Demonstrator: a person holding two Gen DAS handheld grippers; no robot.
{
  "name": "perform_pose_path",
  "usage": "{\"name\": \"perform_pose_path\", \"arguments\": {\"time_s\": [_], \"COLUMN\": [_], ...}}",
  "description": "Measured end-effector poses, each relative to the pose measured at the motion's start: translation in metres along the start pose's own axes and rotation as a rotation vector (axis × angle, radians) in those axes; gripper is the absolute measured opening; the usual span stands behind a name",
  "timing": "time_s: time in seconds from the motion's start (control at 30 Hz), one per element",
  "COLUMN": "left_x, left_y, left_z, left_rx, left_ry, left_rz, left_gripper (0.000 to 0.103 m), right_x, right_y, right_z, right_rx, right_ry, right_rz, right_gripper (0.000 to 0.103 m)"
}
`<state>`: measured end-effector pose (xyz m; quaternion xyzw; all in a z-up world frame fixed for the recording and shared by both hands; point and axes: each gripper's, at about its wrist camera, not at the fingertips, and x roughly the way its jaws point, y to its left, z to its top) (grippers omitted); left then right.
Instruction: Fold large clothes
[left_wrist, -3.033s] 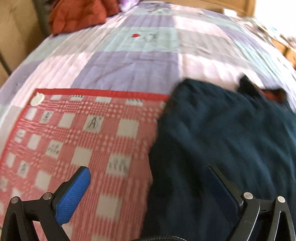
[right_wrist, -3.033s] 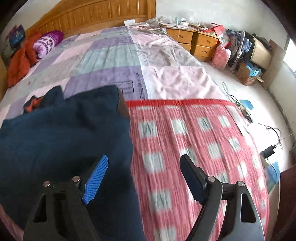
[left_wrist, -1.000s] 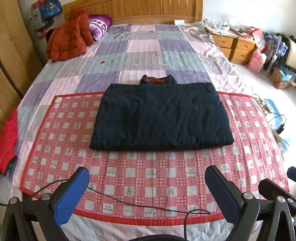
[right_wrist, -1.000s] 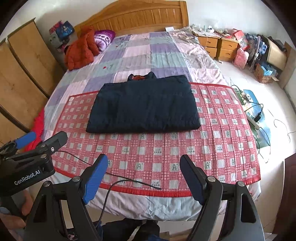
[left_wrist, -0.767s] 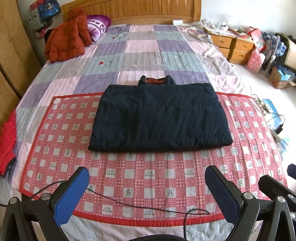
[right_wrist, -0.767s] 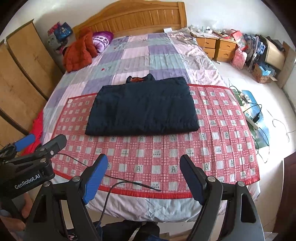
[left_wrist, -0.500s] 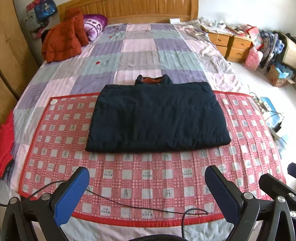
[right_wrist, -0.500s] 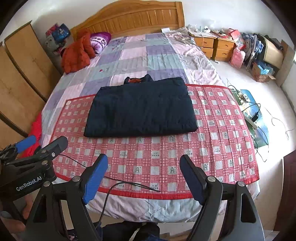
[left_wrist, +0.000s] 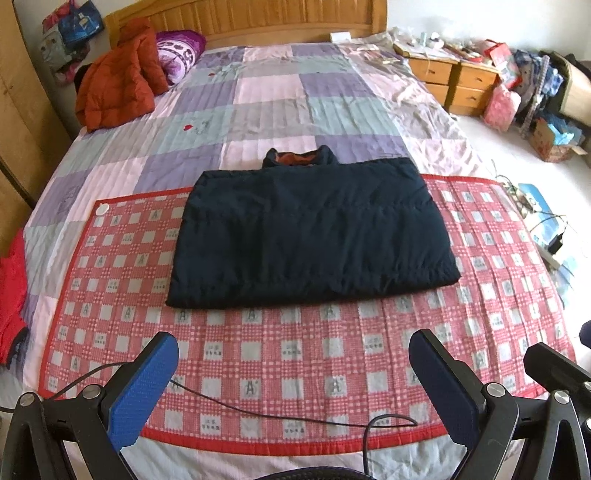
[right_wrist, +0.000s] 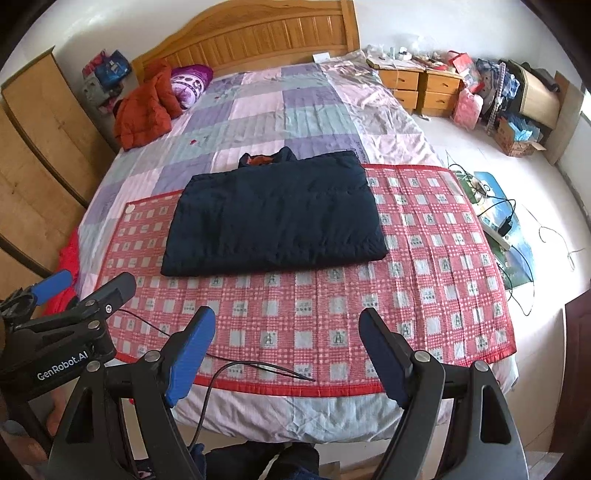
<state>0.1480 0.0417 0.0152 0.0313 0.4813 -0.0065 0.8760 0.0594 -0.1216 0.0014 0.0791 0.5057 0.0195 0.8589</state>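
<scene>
We had the dark navy jacket (left_wrist: 310, 236) lying flat on the red checked mat (left_wrist: 288, 354), which was spread across the foot half of the bed (left_wrist: 280, 107). From both tools it sat out at twelve o'clock, well apart from the fingertips, with a wide band of bare mat between. It looked already folded into a broad rectangle, its long axis running nine to three, and its collar (left_wrist: 299, 157) poked out at the far edge, just over the mat's border onto the quilt.

The left tool (left_wrist: 291, 369) hung wide open with nothing between its blue pads, touching nothing. The right tool (right_wrist: 286, 347) was the same: jaws spread wide, empty, above the near edge of the mat. In the right wrist view the left tool (right_wrist: 83, 284) showed at about eight o'clock, beside its partner.

Neither hand was clearly nearer; the jacket's left end fell to the left tool, its right end to the right. A thin black cable (left_wrist: 258, 411) trailed across the mat's near border below both tools. We judged the fold close to finished; any further fold would mean reaching forward to those short ends.
</scene>
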Motion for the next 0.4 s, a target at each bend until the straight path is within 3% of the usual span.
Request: {"name": "perform_pose_path", "arguments": {"time_s": [0.4], "left_x": [-0.0013], "left_y": [-0.0039], "left_z": [0.004], "left_rx": [0.003], "left_ry": [-0.01], "left_rz": [-0.005], "left_gripper": [0.102], "right_x": [-0.0009], "right_y": [-0.0036], "right_z": [-0.0007], "right_rx": [0.023], "right_ry": [-0.006], "right_rz": [-0.019], "right_gripper": [0.083]}}
